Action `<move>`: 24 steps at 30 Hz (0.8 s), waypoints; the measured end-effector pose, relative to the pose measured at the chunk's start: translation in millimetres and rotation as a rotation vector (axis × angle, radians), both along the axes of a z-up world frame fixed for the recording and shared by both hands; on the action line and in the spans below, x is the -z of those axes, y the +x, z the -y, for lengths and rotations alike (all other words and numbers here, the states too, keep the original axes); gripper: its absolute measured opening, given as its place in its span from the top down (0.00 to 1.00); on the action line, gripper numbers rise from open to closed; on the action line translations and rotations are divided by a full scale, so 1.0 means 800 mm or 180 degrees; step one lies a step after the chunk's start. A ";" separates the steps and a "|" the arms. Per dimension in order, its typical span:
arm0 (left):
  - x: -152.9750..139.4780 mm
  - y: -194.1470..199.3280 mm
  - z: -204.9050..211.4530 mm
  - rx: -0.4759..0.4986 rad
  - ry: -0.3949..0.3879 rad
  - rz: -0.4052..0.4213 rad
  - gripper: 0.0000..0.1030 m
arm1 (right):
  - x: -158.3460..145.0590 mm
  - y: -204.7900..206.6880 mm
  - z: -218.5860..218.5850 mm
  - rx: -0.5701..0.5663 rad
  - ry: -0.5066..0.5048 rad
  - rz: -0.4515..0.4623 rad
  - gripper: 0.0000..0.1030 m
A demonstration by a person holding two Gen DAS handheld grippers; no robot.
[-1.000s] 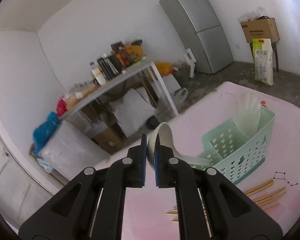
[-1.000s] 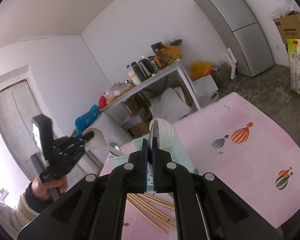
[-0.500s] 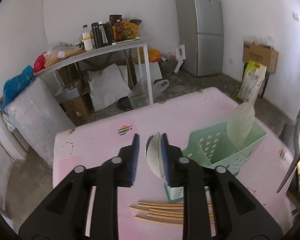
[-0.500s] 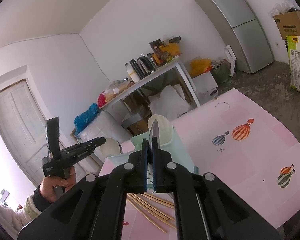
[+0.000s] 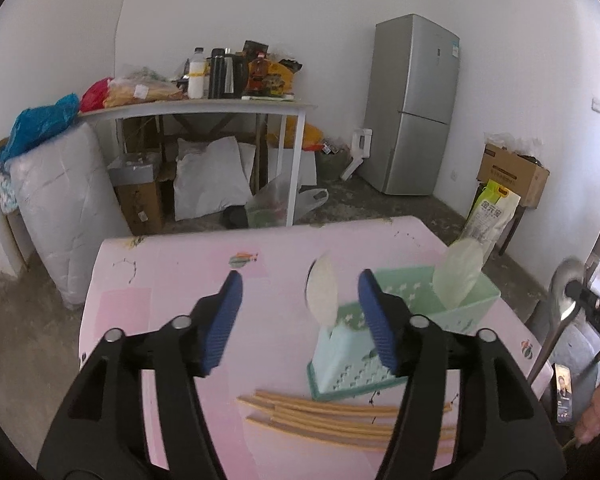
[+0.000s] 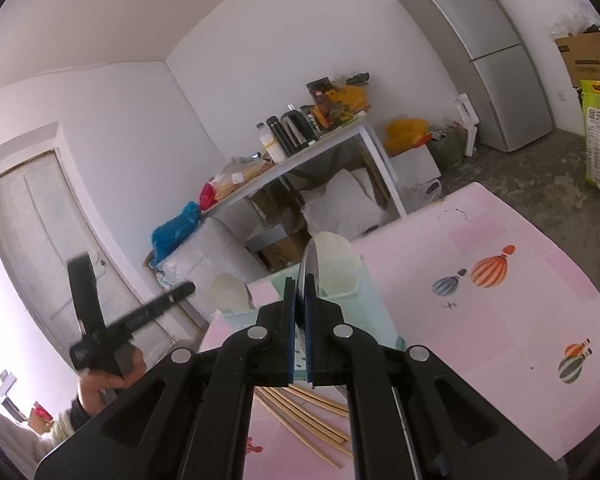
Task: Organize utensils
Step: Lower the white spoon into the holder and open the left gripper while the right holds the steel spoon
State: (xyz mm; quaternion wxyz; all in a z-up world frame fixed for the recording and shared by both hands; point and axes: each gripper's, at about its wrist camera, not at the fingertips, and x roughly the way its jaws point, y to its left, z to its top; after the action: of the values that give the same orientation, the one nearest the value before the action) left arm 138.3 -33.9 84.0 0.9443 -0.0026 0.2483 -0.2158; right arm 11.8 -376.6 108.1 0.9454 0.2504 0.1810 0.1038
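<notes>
The left gripper [image 5: 300, 312] has just been opening; the white spoon [image 5: 322, 294] stands loose between its spread jaws, dropping into the green caddy [image 5: 352, 356] just ahead. Below lie 4 or so chopsticks [image 5: 332, 416]. The right gripper [image 6: 299, 332] is clenched on a metal spoon [image 6: 308, 268]. The white spoon could tip out if the withdrawing pads clip it.
</notes>
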 end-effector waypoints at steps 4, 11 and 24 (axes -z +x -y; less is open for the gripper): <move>0.017 -0.009 -0.010 -0.0038 -0.0016 -0.0117 0.32 | -0.021 0.009 0.004 -0.0171 0.0081 0.0128 0.96; 0.048 -0.021 -0.030 -0.0106 -0.0135 -0.0327 0.25 | -0.071 0.040 0.011 -0.0583 0.0304 0.0450 0.96; 0.053 -0.022 -0.051 -0.0232 -0.0187 -0.0371 0.21 | -0.094 0.127 0.018 -0.1103 0.0353 0.0825 0.96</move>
State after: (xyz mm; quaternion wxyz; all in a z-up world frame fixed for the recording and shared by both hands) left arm 120.5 7.2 41.8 0.9350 -0.0519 0.2961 -0.1880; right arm 113.3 -391.2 183.2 0.9136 0.2517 0.0923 0.3058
